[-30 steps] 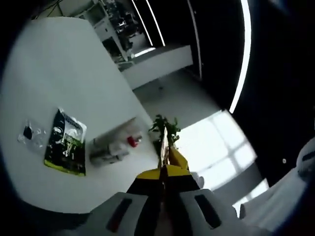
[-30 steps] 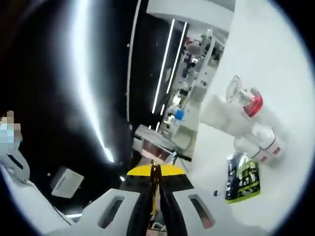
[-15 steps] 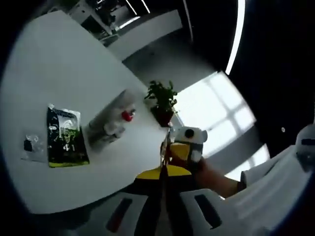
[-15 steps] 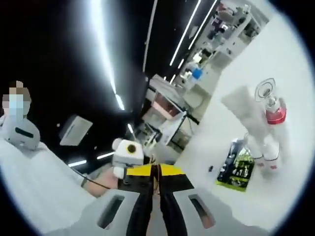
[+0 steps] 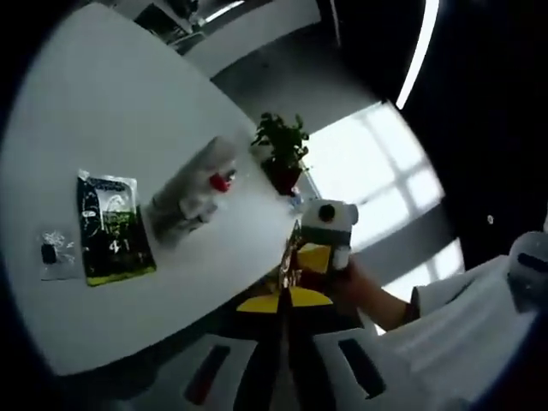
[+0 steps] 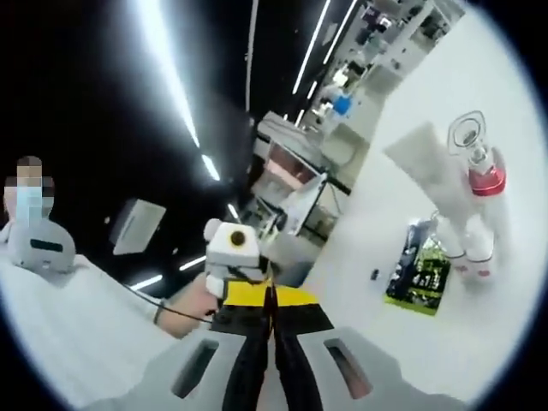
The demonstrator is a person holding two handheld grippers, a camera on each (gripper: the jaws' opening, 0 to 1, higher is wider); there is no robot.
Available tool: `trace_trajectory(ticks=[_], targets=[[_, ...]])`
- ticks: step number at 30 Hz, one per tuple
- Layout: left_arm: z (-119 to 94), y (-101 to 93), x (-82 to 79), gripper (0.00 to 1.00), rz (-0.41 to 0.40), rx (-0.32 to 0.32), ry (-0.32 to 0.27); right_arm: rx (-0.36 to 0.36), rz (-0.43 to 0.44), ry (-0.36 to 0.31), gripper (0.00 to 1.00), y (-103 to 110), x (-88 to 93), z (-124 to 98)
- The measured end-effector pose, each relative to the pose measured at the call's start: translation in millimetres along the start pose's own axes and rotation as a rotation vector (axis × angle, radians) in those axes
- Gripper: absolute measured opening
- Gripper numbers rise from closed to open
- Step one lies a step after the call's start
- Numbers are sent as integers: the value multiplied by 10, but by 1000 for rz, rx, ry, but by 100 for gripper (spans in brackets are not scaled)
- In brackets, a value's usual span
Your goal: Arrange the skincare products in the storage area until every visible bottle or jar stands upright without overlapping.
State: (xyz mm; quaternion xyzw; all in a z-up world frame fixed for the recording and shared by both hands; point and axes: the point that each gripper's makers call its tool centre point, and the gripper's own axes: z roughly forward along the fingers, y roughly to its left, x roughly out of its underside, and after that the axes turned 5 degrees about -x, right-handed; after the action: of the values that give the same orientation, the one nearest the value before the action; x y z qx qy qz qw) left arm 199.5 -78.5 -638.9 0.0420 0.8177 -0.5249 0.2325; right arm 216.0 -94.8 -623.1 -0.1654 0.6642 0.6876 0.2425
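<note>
- Both views have swung since a second ago: the right gripper (image 5: pixel 310 257) now enters the left gripper view from the right, and the left gripper (image 6: pixel 242 282) enters the right gripper view from the left, the two held close together off the edge of the white table (image 5: pixel 103 103). The products themselves lie as they did.
- Left gripper's own jaws rise at the bottom of its view pressed together, with nothing between them; the right gripper's own jaws look the same, closed and empty.
- Taking the green-and-black sachet (image 5: pixel 111 227) as landmark: the cluster of white bottles and tube (image 5: pixel 188 193) lies just beside it, on the side toward the potted plant (image 5: pixel 281 154). One piece in it has a red cap (image 5: pixel 222 181).
- A small clear packet (image 5: pixel 53 254) lies just beside the sachet on the opposite side.
- In the right gripper view the cluster (image 6: pixel 467 205) is blurred; I cannot tell which pieces stand and which lie or overlap.
- Judged progress: nothing is gripped and both grippers are well apart from the products, so the arranging seems hardly begun; approaching, separating and standing each piece remain.
</note>
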Motion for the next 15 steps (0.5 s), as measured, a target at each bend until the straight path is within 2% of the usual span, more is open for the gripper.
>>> trace_trajectory(ticks=[5, 7, 15], targets=[[-21, 15, -8, 0, 5, -12, -9, 19, 0, -10, 1, -7, -6, 25], [-42, 16, -63, 0, 50, -8, -48, 27, 3, -28, 1, -11, -31, 35], [-79, 18, -123, 0, 42, 6, -126, 46, 68, -102, 1, -61, -109, 85]])
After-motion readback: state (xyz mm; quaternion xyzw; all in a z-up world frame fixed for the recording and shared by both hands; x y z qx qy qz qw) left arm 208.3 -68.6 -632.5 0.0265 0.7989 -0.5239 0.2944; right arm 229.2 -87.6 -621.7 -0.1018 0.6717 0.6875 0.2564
